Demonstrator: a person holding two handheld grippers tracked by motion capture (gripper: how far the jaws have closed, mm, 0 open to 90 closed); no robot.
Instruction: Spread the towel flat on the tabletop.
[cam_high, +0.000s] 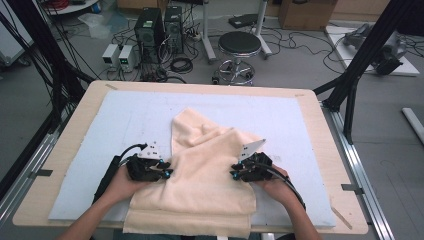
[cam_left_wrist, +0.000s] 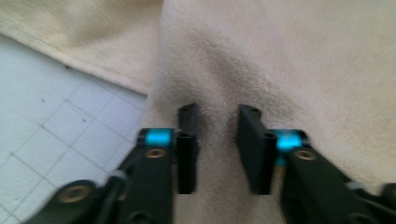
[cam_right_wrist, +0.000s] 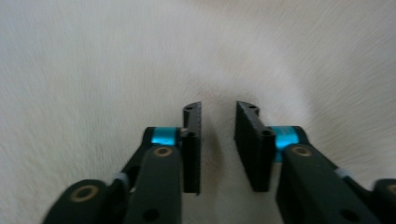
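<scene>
Fingers (cam_left_wrist: 187, 140) apart over towel (cam_left_wrist: 280, 60), mat (cam_left_wrist: 56, 126) alongside.

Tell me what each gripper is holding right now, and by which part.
Whether either grips cannot be told. The left gripper has a raised ridge of the cream towel between parted jaws near its left edge; the right gripper likewise straddles towel near the right edge.

A plain cream towel (cam_high: 200, 170) is lying on a pale blue mat (cam_high: 125, 120); black grippers are showing cyan bands.
</scene>
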